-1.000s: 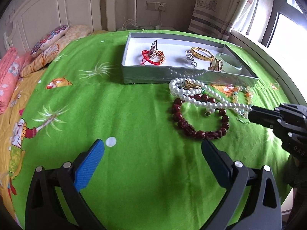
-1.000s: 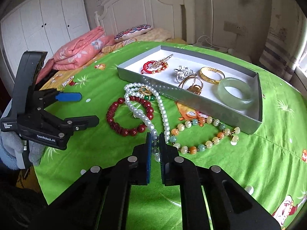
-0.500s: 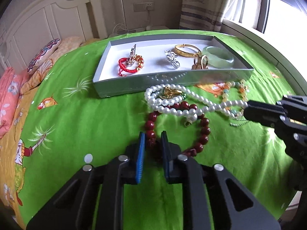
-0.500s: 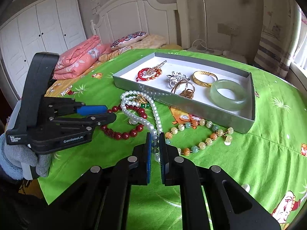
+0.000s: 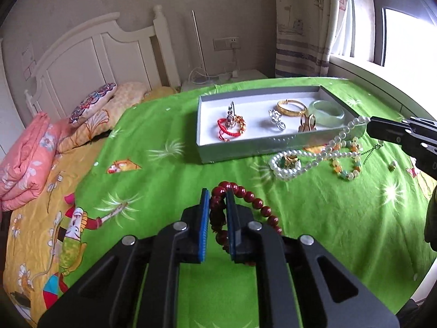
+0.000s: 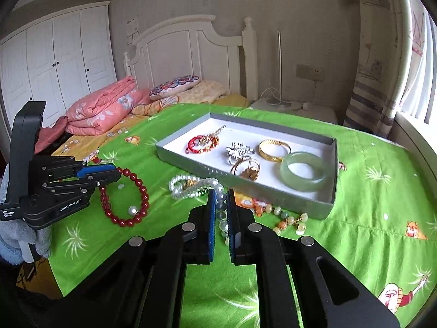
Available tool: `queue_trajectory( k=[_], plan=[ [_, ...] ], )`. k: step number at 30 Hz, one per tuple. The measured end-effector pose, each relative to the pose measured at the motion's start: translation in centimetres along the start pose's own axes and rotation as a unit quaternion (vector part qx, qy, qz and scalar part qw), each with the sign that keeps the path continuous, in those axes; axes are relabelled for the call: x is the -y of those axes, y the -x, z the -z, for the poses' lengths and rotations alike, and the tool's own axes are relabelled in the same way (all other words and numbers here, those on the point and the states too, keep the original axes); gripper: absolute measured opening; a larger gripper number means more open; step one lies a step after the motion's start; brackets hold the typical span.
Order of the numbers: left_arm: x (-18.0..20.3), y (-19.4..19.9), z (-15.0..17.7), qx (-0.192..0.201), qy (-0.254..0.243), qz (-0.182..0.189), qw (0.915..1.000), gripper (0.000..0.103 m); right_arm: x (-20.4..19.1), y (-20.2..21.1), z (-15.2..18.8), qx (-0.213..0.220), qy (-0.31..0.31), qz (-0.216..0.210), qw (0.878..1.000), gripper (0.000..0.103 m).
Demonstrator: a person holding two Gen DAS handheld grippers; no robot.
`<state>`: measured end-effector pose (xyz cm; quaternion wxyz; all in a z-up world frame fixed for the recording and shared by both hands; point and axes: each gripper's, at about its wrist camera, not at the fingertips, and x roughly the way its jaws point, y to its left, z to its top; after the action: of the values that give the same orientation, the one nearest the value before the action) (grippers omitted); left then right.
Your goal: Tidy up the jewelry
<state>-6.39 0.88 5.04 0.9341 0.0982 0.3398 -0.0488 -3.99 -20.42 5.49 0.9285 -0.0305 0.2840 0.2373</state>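
Note:
My left gripper [image 5: 217,195] is shut on the dark red bead bracelet [image 5: 256,207] and holds it lifted above the green cover; from the right wrist view the bracelet [image 6: 128,199] hangs from it [image 6: 116,173]. My right gripper [image 6: 220,199] is shut on the white pearl necklace [image 6: 191,186], raised at one end; the strand [image 5: 322,153] runs to that gripper [image 5: 368,125]. The grey tray [image 6: 177,161] holds a red cord bracelet [image 6: 200,143], silver piece [image 6: 239,149], gold bangle [image 6: 273,150], gold rings [image 6: 245,169] and jade bangle [image 6: 304,170].
A multicolour bead bracelet [image 6: 284,218] lies in front of the tray beside a thin chain [image 5: 372,147]. A loose pearl [image 6: 132,210] lies on the green cover. Pink quilt [image 6: 101,112], pillows and headboard [image 6: 191,54] are behind; window at the right.
My left gripper closed on the red bracelet and lifted it off the cover, away from the pearls. My right gripper rose with the pearl necklace, pulling the strand up.

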Motion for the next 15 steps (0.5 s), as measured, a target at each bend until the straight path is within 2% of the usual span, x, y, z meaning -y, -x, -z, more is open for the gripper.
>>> queue_trajectory(
  k=[7, 15],
  plan=[
    [-0.4, 3.2, -1.3, 0.045, 0.007, -0.004, 0.9990, 0.011, -0.4, 2.3, -4.2, 0.055, 0.015, -0.005, 0.998, 0.009],
    [-0.4, 5.6, -2.6, 0.076, 0.000, 0.001, 0.9971, 0.011, -0.9, 5.4, -7.7, 0.101, 0.036, 0.002, 0.994, 0.009]
  ],
)
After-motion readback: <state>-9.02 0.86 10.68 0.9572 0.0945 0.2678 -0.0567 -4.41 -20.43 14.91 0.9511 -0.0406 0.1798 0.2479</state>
